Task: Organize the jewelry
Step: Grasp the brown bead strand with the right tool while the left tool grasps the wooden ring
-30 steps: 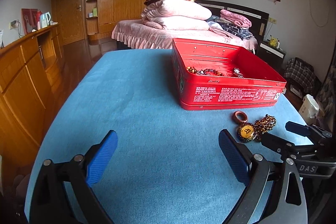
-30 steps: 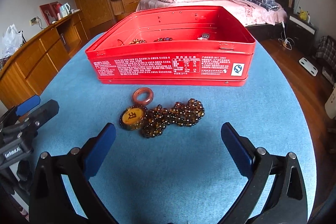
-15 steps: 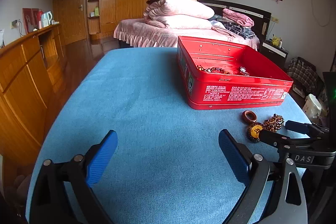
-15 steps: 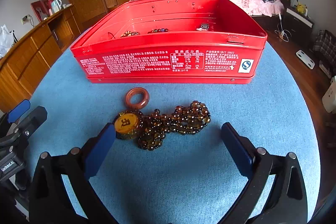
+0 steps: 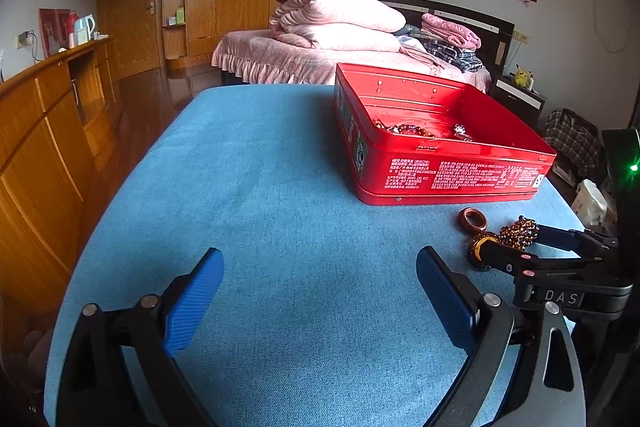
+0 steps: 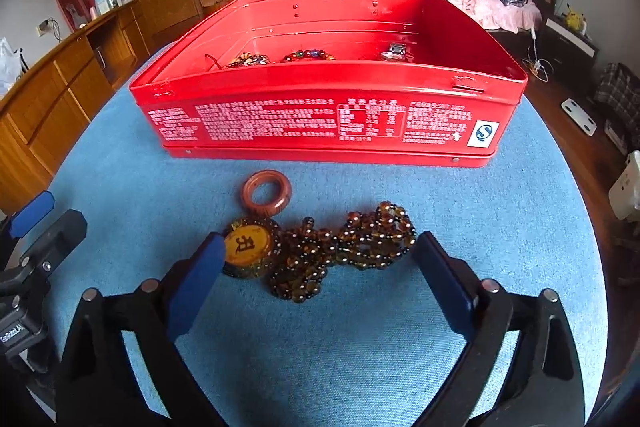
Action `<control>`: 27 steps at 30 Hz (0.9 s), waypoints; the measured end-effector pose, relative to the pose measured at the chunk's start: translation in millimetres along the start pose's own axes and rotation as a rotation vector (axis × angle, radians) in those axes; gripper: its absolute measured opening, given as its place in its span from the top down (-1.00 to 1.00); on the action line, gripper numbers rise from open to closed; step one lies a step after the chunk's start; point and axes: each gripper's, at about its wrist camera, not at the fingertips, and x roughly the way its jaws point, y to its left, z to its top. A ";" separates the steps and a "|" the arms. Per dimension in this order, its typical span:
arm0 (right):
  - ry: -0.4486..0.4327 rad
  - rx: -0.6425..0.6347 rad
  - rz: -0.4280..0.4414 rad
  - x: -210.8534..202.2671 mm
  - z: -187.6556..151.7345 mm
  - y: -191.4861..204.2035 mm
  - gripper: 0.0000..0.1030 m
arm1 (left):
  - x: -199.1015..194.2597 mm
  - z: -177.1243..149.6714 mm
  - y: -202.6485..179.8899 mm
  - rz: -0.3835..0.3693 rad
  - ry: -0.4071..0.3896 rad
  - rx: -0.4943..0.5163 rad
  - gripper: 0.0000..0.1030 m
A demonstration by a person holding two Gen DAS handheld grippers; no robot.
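Observation:
An open red tin box [image 6: 328,115] stands on the blue tablecloth [image 6: 360,347] and holds several bead bracelets [image 6: 308,57] and a small metal piece [image 6: 394,53]. In front of it lie a brown ring [image 6: 266,193] and a brown bead necklace [image 6: 348,247] with an amber pendant [image 6: 244,247]. My right gripper [image 6: 316,259] is open, with its fingers on either side of the necklace and pendant, low over the cloth. My left gripper [image 5: 320,275] is open and empty over bare cloth, left of the right gripper [image 5: 516,241]. The box [image 5: 460,175] also shows in the left wrist view.
A wooden cabinet [image 5: 44,131] runs along the left. A bed [image 5: 304,55] with stacked pink bedding stands behind the table. The table's right edge drops to the floor, where a white object [image 6: 630,187] sits.
My right gripper has moved forward and down, so that its fingers now flank the necklace and pendant. My left gripper has shifted slightly and stays open.

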 end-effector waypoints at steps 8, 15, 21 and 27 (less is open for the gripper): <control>-0.012 -0.005 0.040 -4.1 1.1 2.3 -0.27 | -0.3 -0.1 -0.9 0.009 0.003 0.003 -0.84; -0.005 0.014 0.082 -9.3 -1.1 -6.4 0.29 | -0.3 -2.4 -7.3 0.007 0.008 0.017 -0.84; -0.016 0.039 0.099 -6.9 -1.2 -7.5 0.24 | 0.1 -2.9 -11.7 0.009 0.012 0.026 -0.84; -0.021 0.028 0.134 -7.5 -1.4 -8.0 0.63 | 1.1 -3.6 -12.3 0.013 0.020 0.021 -0.84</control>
